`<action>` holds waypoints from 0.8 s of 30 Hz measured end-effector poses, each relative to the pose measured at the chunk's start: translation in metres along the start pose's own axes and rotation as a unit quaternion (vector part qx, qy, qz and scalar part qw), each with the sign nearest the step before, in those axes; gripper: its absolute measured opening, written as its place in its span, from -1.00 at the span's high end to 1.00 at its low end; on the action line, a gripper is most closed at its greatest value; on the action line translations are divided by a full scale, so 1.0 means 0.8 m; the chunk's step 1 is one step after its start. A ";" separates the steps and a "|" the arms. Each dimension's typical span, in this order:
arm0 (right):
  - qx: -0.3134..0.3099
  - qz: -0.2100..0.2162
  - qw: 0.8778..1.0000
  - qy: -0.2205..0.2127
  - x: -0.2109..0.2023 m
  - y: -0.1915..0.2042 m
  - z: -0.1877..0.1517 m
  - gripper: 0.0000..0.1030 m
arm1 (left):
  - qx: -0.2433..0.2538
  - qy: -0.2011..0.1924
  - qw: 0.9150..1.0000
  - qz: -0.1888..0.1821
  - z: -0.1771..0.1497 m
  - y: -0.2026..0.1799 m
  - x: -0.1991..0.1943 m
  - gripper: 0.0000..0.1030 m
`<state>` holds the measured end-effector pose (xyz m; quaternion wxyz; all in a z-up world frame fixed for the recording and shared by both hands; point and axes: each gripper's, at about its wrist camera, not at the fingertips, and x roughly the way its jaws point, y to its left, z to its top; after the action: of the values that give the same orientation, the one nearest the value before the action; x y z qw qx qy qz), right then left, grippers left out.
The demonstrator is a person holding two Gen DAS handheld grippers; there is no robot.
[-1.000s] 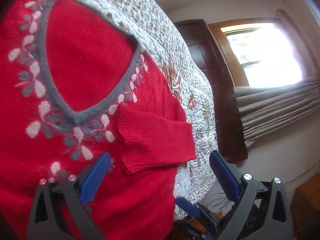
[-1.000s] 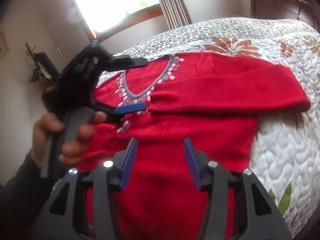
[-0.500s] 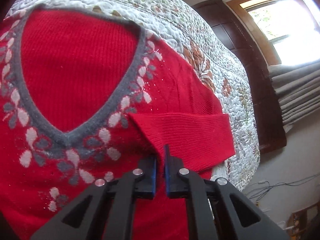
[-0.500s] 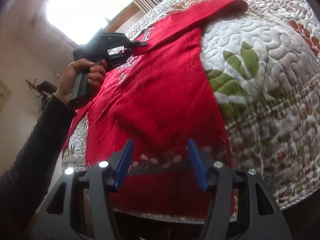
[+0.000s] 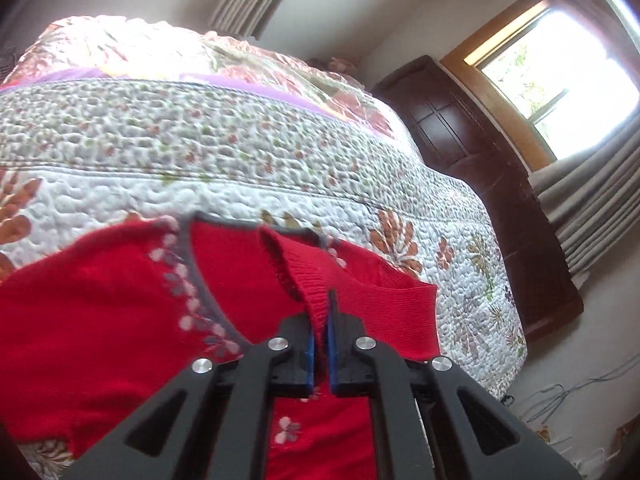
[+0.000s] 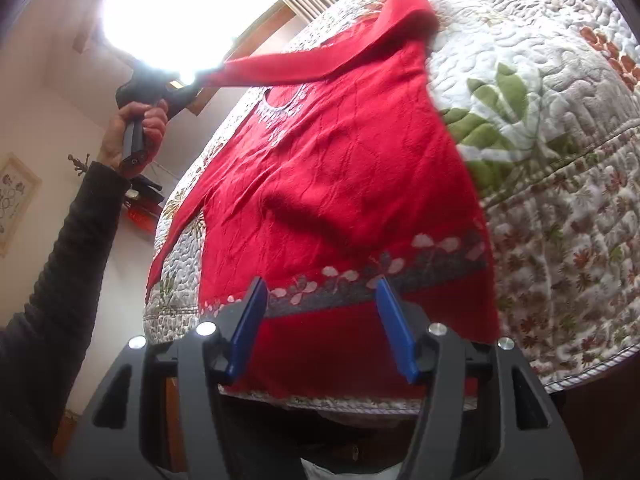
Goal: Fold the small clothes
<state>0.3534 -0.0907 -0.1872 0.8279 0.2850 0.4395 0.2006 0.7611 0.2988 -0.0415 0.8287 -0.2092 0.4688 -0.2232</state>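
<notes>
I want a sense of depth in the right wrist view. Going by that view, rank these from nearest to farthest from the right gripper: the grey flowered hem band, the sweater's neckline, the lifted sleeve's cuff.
1. Grey flowered hem band: just beyond the right gripper, low in frame.
2. Neckline: up the sweater, centre-left.
3. Lifted sleeve's cuff: upper left, clamped in the left gripper, above the bed.

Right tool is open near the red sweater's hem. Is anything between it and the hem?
Nothing visible. The right tool hangs open just in front of the hem band of the red sweater, with no object between. The left tool holds the sleeve cuff, well away.
</notes>
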 end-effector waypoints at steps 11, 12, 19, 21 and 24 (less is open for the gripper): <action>-0.026 -0.005 1.000 0.011 0.012 0.024 -0.002 -0.14 | -0.055 0.002 0.998 0.024 -0.038 0.125 -0.017 0.93; -0.026 -0.006 1.000 0.012 0.012 0.026 -0.001 -0.14 | -0.059 0.001 0.998 0.023 -0.040 0.132 -0.019 0.92; -0.029 -0.006 0.999 0.020 0.020 0.036 -0.006 -0.14 | -0.081 -0.002 0.997 0.012 -0.057 0.170 -0.025 0.92; -0.029 -0.005 0.999 0.024 0.023 0.038 -0.009 -0.14 | -0.086 -0.001 0.996 0.011 -0.062 0.179 -0.024 0.92; -0.031 -0.005 0.999 0.029 0.028 0.043 -0.010 -0.14 | -0.090 0.003 0.996 0.009 -0.068 0.189 -0.019 0.92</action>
<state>0.3556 -0.0494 -0.1821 0.8244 0.2510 0.4580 0.2182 0.7331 0.4232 -0.1409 0.8070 -0.2783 0.4912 -0.1732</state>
